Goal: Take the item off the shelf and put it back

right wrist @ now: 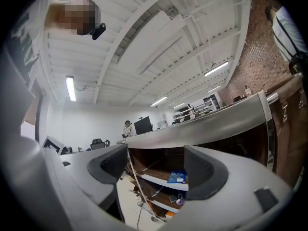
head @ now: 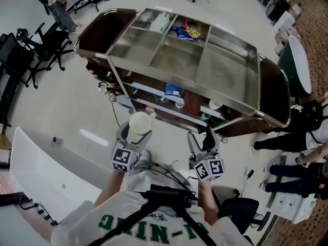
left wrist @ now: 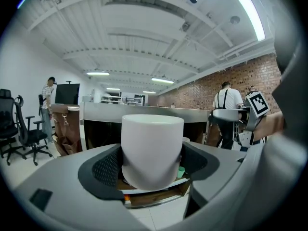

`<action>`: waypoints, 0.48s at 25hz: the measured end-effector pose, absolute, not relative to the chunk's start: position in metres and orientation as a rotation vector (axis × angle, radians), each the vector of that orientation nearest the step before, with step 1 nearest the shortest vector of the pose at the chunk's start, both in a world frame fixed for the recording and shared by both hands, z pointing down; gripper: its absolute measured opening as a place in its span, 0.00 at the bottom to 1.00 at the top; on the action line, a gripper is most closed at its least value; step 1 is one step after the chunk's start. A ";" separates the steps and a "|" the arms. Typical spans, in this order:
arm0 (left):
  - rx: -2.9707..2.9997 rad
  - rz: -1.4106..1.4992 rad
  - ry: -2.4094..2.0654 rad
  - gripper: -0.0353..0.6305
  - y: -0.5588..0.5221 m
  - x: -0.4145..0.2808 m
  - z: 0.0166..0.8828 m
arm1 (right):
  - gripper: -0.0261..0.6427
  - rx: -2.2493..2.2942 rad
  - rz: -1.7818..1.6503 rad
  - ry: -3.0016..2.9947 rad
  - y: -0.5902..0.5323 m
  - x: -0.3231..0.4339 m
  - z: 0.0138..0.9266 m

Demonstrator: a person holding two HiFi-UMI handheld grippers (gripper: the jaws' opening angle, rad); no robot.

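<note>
We are gripping the cup (left wrist: 151, 148) upright between the jaws of the left gripper (head: 134, 137), short of the shelf (head: 148, 90); we are aiming to set it down level, keeping the right gripper (head: 205, 143), jaws open and empty, clear

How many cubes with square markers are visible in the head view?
2. One cube sits on the left gripper, which holds a white cup; the other on the right gripper, which is empty. None seems hidden.
</note>
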State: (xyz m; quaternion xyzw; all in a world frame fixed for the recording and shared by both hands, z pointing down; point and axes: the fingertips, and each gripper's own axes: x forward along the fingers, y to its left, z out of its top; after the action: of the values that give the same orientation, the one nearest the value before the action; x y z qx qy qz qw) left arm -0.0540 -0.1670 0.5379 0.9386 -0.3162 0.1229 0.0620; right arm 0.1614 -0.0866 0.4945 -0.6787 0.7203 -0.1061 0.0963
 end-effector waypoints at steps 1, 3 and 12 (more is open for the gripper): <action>2.839 0.381 -0.945 0.61 -0.165 -0.052 0.540 | 0.60 -2.016 -0.316 2.129 -0.084 0.162 0.495; 2.846 0.399 -0.918 0.61 -0.161 -0.046 0.545 | 0.60 -2.028 -0.320 2.117 -0.079 0.166 0.498; 2.846 0.408 -0.837 0.61 -0.151 -0.018 0.566 | 0.60 -2.079 -0.337 2.051 -0.057 0.183 0.505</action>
State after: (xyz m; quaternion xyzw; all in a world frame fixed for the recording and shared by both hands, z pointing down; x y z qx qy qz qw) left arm -0.0179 -0.1510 0.5656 0.9479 -0.2787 0.1359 0.0735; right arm 0.1833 -0.0569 0.5045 -0.7037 0.6940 -0.1139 0.1008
